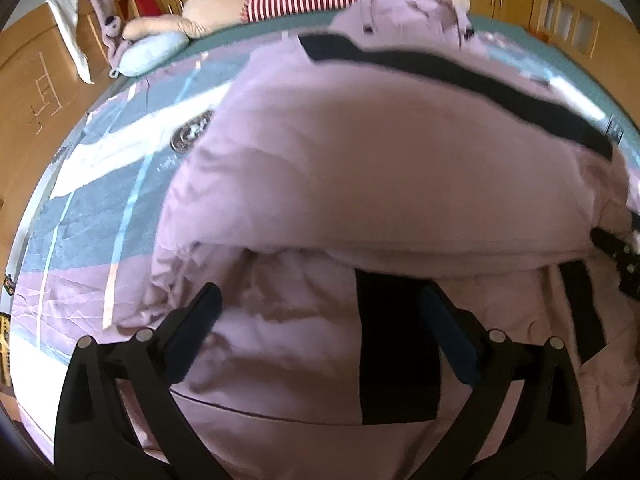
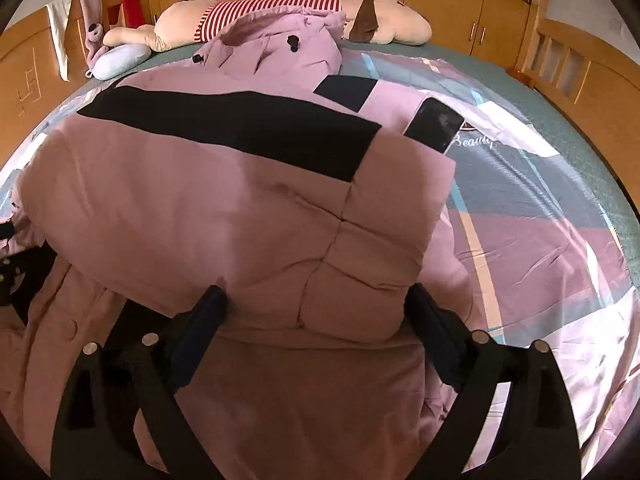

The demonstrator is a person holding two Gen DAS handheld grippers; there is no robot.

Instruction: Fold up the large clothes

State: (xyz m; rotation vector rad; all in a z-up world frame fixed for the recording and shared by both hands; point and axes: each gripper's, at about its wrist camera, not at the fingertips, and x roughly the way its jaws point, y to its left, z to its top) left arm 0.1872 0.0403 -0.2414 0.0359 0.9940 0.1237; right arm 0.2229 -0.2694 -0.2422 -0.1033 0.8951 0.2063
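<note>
**A:** So how far along is the fold? Looks about halfway to me. The pink padded coat point(image 2: 224, 208) is lying on the bed point(image 2: 560, 216), and a big flap with the black stripe point(image 2: 240, 128) is already doubled over the body. The hood point(image 2: 280, 44) end is up by the striped plush toy point(image 2: 280, 10), not tucked in at all.

**B:** Yeah, I'd call it one fold done, more to go. The near hem is loose and puffy, and there's a phone point(image 2: 434, 124) sitting right at the coat's far edge, partly under the flap. I'd guess that gets in the way of the next fold.

**A:** What are the hands doing?

**B:** The right gripper point(image 2: 316, 312) has its jaws spread wide, straddling the bulging edge of the folded flap. The fabric sits between the fingers but the pads aren't pinching it, so nothing's held.

**A:** And the left?

**B:** The left gripper point(image 1: 320, 312) is the same deal, wide open, hovering just over the lower part of the coat below the folded edge, with a black patch point(image 1: 396, 344) between its fingers. Holding nothing. You can see the right gripper's tip poking in at that view's right edge.
</note>
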